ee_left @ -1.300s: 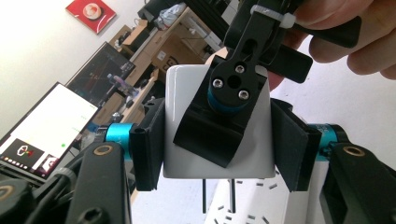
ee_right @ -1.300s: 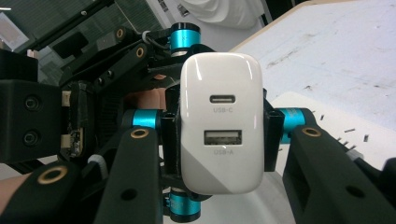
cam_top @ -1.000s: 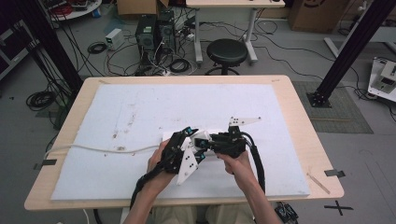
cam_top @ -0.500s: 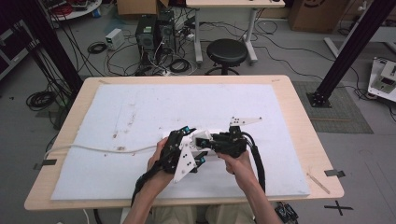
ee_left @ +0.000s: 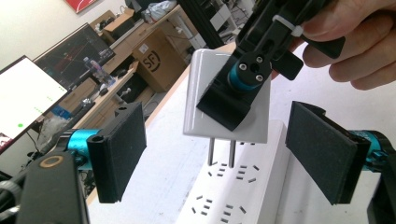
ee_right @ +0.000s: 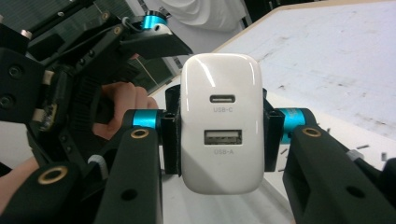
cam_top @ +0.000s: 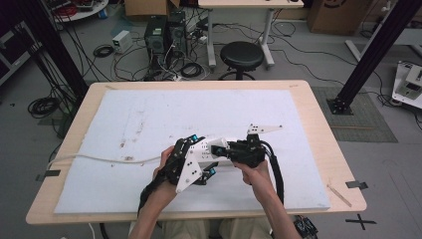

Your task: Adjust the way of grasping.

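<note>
A white USB charger (ee_right: 219,74) with a USB-C and a USB-A port is clamped by its sides in my right gripper (ee_right: 219,135), which is shut on it. In the left gripper view the charger (ee_left: 201,107) hangs with its two metal prongs (ee_left: 222,151) just above the sockets of a white power strip (ee_left: 243,191). My left gripper (ee_left: 219,140) is open, its two black pads standing wide apart on either side of the strip. Both grippers meet at the front middle of the table in the high view, left gripper (cam_top: 199,159) against right gripper (cam_top: 221,150).
A white mat (cam_top: 199,109) covers most of the wooden table (cam_top: 308,99). The strip's white cable (cam_top: 99,159) runs off to the table's left edge. A black stool (cam_top: 241,55) and computer gear stand on the floor beyond the far edge.
The right gripper has edged a little towards the left one with the charger in it. The left hand has barely moved.
</note>
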A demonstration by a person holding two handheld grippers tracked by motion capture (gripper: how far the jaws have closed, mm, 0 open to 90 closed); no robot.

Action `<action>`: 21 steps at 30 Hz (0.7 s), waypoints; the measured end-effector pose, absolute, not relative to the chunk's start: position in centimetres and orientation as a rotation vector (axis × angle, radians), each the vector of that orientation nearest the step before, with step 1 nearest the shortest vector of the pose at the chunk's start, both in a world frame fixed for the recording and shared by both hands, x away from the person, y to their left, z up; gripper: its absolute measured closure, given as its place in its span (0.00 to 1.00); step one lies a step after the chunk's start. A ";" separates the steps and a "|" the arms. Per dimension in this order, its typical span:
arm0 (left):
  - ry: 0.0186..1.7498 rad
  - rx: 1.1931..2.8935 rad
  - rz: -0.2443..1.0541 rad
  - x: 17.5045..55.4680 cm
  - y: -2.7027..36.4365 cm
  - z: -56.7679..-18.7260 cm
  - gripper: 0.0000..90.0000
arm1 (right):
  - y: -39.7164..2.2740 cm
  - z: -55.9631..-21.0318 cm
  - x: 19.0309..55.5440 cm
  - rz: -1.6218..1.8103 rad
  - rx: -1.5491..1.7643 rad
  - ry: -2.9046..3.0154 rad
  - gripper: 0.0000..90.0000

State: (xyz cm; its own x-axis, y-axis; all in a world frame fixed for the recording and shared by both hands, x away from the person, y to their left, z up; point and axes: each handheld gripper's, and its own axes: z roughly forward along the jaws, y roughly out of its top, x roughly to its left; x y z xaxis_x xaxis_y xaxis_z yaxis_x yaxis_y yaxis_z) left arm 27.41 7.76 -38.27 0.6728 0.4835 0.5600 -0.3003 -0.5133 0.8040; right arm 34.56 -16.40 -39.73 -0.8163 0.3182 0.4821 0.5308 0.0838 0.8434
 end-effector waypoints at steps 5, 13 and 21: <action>0.196 1.858 0.945 27.2 8.7 -37.9 0.23 | -16.8 -39.7 34.5 -1.830 -0.887 -2.201 0.70; 0.296 1.810 0.907 27.2 10.7 -37.3 0.23 | -17.2 -39.5 34.3 -1.807 -0.930 -2.295 0.70; 0.471 1.751 0.854 27.8 14.2 -37.0 0.23 | -18.0 -39.5 34.2 -1.822 -0.964 -2.313 0.70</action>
State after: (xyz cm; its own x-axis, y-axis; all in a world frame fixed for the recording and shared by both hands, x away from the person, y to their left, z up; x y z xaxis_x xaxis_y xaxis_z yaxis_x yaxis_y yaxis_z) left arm 27.77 14.19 -37.04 0.6637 0.6781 0.3157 -0.0953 -0.3419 0.9349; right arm 34.25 -17.96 -39.47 -0.8057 0.4384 0.3983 0.4898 0.1149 0.8642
